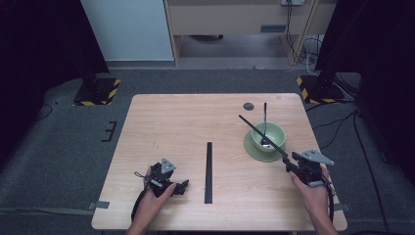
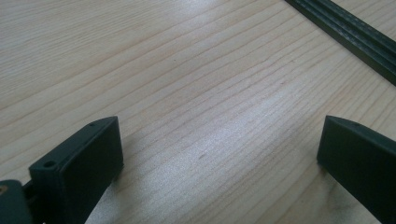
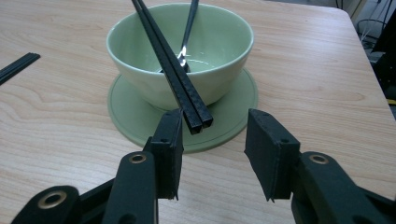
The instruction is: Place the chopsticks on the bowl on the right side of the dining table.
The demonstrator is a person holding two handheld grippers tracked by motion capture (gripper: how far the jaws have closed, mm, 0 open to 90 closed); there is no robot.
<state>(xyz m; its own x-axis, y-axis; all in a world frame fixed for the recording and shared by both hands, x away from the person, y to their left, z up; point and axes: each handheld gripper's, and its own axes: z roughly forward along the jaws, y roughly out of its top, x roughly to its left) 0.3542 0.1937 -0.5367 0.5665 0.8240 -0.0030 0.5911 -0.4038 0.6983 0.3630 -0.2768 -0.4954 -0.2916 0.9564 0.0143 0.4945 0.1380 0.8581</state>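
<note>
While the left gripper (image 2: 219,154) rests on the wooden table (image 1: 186,117) with jaws wide apart and nothing between them, the right gripper (image 3: 212,140) stands partly open at the near right, pads off the black chopsticks (image 3: 175,74), which lean across the green bowl (image 3: 219,42) on its saucer (image 3: 233,112), ends just beside the left jaw

1 bowl (image 3: 180,56), 1 saucer (image 3: 233,109), 2 chopsticks (image 3: 175,74), 1 spoon (image 3: 189,28), 1 blk strip (image 1: 209,172)

Pale green bowl (image 3: 180,51) and saucer (image 3: 135,116), black chopsticks (image 3: 180,79), light wooden table (image 1: 176,122)
</note>
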